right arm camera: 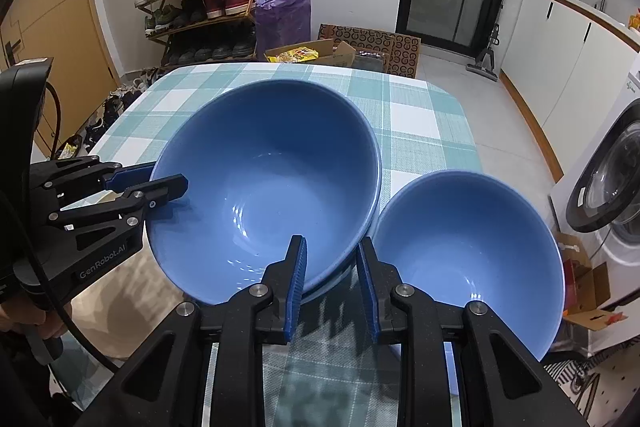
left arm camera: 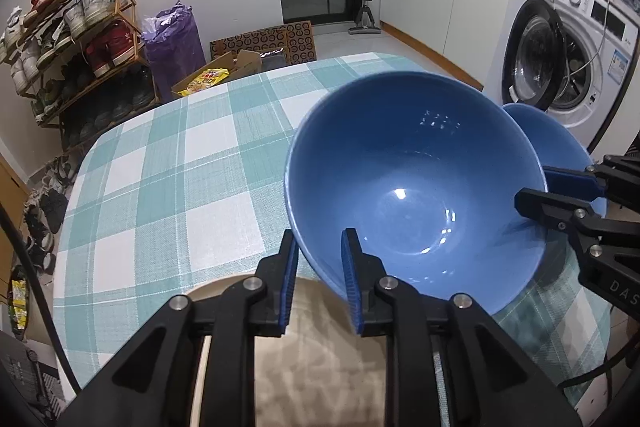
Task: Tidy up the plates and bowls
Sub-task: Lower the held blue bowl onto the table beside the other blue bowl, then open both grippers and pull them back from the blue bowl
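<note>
A large blue bowl (left arm camera: 416,187) (right arm camera: 264,179) stands on the checked tablecloth (left arm camera: 180,167), nested in another blue bowl whose rim (right arm camera: 340,273) shows just below it. My left gripper (left arm camera: 318,231) (right arm camera: 168,177) straddles its near-left rim, one finger inside and one outside, with a gap, so it is open. My right gripper (right arm camera: 330,241) (left arm camera: 532,187) straddles the opposite rim the same way, also open. A smaller blue bowl (right arm camera: 468,247) (left arm camera: 560,143) stands right beside it. A beige plate (left arm camera: 320,347) (right arm camera: 128,279) lies under the left gripper.
The table's far and right edges are close to the bowls. Beyond it stand a shoe rack (left arm camera: 80,27), a purple bag (left arm camera: 172,39) and a cardboard box (left arm camera: 216,75). A washing machine (left arm camera: 560,59) with its door open stands at the right.
</note>
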